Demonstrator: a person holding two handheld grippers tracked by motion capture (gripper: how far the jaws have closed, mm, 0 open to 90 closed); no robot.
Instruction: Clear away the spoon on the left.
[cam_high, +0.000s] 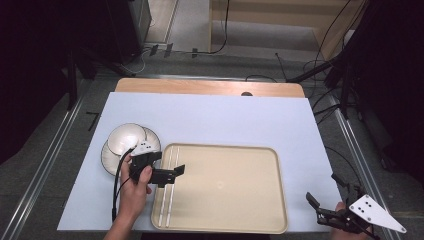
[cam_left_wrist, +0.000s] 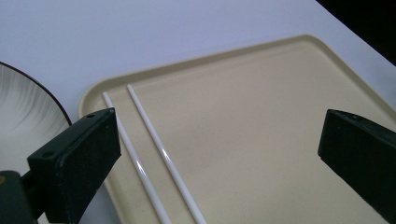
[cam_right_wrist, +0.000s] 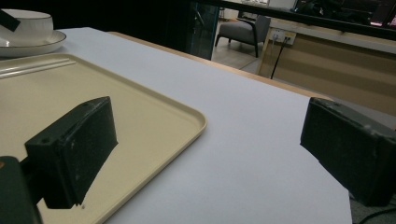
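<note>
Two chopsticks (cam_high: 167, 185) lay side by side along the tray's (cam_high: 280, 200) left edge; your left gripper (cam_high: 172, 173) hovered spread above them, probably just released. Right gripper (cam_high: 317, 207) idled open.

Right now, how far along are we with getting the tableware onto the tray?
Done: two white chopsticks lie side by side along the left edge of the beige tray. In hand: nothing; the left hand-held gripper hovers open over the chopsticks, and the right hand-held gripper sits open off the tray's right corner. Left: the stacked white bowl and plates are off the tray, to its left.
</note>
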